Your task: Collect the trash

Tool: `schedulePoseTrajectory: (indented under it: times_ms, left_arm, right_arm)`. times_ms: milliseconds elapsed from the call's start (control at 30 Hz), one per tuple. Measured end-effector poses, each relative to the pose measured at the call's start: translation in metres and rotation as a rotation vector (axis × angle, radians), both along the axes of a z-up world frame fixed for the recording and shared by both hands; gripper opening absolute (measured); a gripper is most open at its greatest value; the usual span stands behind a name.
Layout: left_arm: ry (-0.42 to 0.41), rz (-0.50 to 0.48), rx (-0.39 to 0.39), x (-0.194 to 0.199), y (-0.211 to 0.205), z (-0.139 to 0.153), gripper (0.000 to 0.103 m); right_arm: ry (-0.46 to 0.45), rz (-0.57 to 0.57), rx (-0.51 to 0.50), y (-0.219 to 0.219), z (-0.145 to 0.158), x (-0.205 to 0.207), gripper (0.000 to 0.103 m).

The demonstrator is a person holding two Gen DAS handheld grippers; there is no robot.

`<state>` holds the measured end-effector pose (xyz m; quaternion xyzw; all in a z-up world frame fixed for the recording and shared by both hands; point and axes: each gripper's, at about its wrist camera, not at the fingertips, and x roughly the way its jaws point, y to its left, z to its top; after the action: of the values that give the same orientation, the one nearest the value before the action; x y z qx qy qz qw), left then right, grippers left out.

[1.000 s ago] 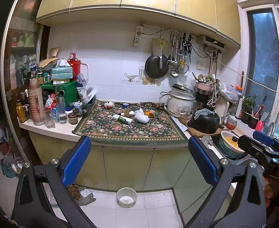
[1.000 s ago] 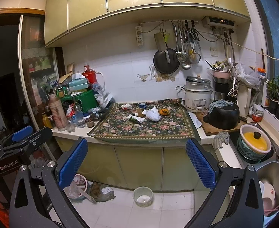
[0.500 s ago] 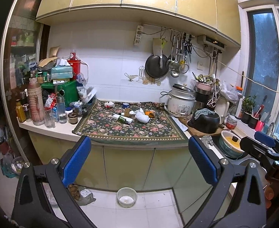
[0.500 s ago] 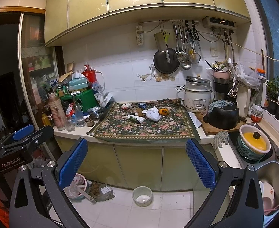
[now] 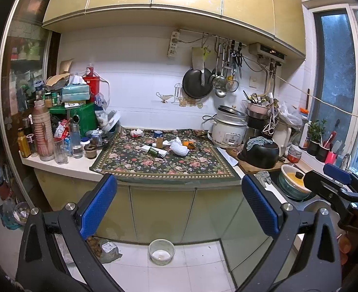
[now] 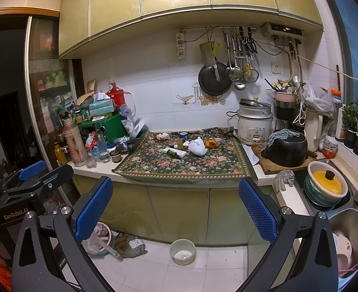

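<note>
Trash lies on a floral cloth [image 5: 159, 163] [image 6: 186, 163] on the counter: a white crumpled wrapper [image 5: 179, 147] [image 6: 197, 147], an orange peel [image 5: 188, 144] [image 6: 210, 143], a green bottle [image 5: 154, 151] [image 6: 173, 153] lying on a white box, a small brown box [image 5: 159, 142], a blue cup [image 5: 157, 133] and a crumpled tissue [image 5: 136, 133] [image 6: 163, 135]. My left gripper [image 5: 179, 204] is open and empty, well in front of the counter. My right gripper [image 6: 175, 202] is open and empty too, equally far back.
Bottles, cups and a green box [image 5: 80, 119] crowd the counter's left. A rice cooker [image 5: 229, 131], black pot [image 5: 259, 153] and sink [image 6: 349, 221] stand at right. A white bowl [image 5: 161, 251] and a bag [image 5: 106, 248] lie on the floor by the cabinets.
Both grippers have drifted very slightly; the view is almost unchanged. Both stay open and empty.
</note>
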<state>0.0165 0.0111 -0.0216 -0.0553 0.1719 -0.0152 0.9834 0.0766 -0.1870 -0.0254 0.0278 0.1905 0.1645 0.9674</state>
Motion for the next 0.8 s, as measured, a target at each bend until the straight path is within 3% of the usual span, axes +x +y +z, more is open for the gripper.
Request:
schedulePoseTrajectory:
  times_ms: [467,800]
  left_arm:
    - [0.0,0.0,0.002,0.003,-0.007,0.0,0.103]
    - [0.029,0.014,0.005,0.032,-0.015,0.002,0.103]
  right_arm:
    - [-0.001,0.002,-0.002,0.002,-0.001,0.0,0.103]
    - [0.02,0.011,0.001,0.001,0.003,0.022,0.103]
